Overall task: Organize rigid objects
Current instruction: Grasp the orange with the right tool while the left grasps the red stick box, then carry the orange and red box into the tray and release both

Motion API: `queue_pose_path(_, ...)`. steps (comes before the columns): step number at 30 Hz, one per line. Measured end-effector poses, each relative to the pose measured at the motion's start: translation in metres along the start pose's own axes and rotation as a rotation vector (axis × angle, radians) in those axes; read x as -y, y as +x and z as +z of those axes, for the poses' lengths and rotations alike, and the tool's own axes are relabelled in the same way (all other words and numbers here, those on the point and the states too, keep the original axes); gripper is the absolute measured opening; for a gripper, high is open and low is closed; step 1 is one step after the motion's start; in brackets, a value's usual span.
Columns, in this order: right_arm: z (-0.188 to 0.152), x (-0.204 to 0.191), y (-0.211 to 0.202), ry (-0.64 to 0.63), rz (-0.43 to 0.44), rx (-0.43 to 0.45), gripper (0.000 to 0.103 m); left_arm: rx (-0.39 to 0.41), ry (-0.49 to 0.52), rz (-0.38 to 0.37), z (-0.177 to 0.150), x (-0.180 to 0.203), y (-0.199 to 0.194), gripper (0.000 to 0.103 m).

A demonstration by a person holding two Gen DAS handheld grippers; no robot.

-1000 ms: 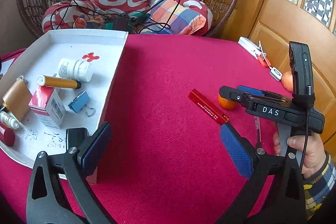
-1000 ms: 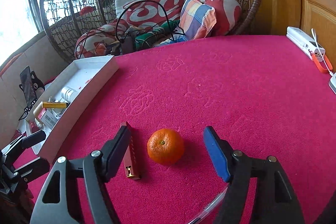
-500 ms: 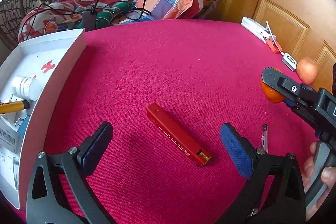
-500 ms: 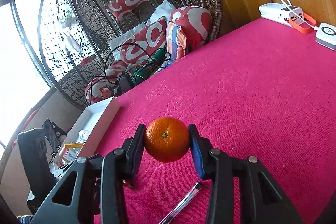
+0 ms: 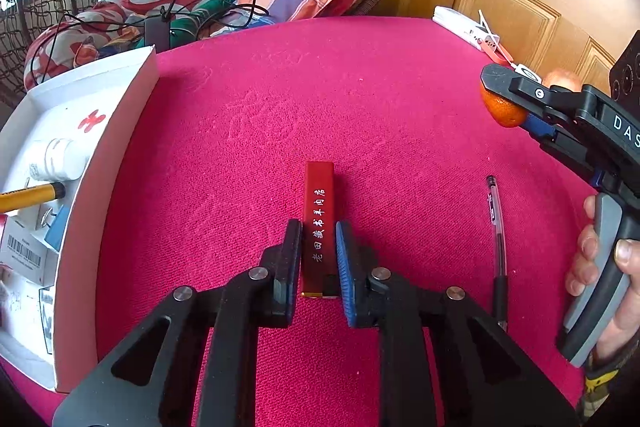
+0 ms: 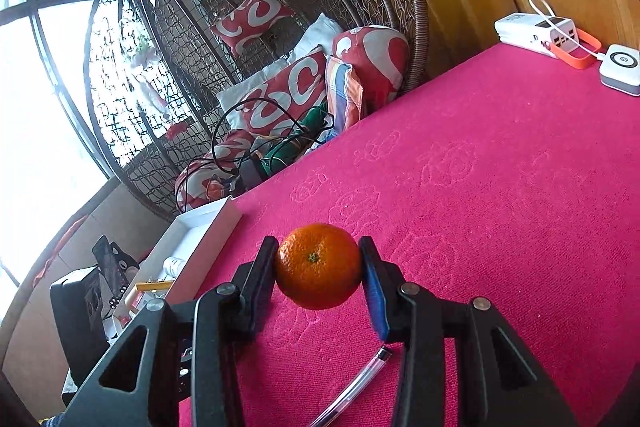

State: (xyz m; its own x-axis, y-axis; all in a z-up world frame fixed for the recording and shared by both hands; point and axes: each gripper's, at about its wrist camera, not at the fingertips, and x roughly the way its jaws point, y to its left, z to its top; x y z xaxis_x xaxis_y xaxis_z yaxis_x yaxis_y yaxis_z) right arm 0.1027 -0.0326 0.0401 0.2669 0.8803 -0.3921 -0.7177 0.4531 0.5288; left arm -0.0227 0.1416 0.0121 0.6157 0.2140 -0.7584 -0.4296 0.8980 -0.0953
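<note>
Left wrist view: left tool (image 5: pixel 318 259) clenching near end of red box (image 5: pixel 319 223), lying on desk (image 5: pixel 400 131) straight ahead between pads. Box looking stiff, light, smooth-sided; long flat sides suiting grip. Right tool (image 6: pixel 320 265) gripping tangerine (image 6: pixel 319 265), lifted clear; soft skin likely wanting gentle squeeze.

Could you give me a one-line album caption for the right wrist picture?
Right tool shut on a tangerine, above the pink tablecloth and a clear pen.
</note>
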Motion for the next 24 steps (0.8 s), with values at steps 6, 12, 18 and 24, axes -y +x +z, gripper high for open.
queue_pose_path(6, -0.002, -0.005, 0.003, -0.012, -0.004, -0.007, 0.04, -0.01, 0.006, 0.005, -0.006, 0.004, 0.0, 0.017)
queue_pose_path(12, -0.002, -0.002, 0.003, -0.001, 0.008, -0.003, 0.04, -0.015, 0.053, 0.053, -0.008, 0.014, 0.008, 0.078)
queue_pose_path(18, -0.002, -0.002, 0.001, -0.002, 0.018, 0.002, 0.04, 0.005, 0.034, -0.006, -0.012, 0.005, -0.004, 0.016)
queue_pose_path(24, 0.004, -0.02, -0.024, -0.016, 0.055, 0.059, 0.04, 0.09, 0.061, 0.022, -0.015, 0.009, -0.036, 0.016)
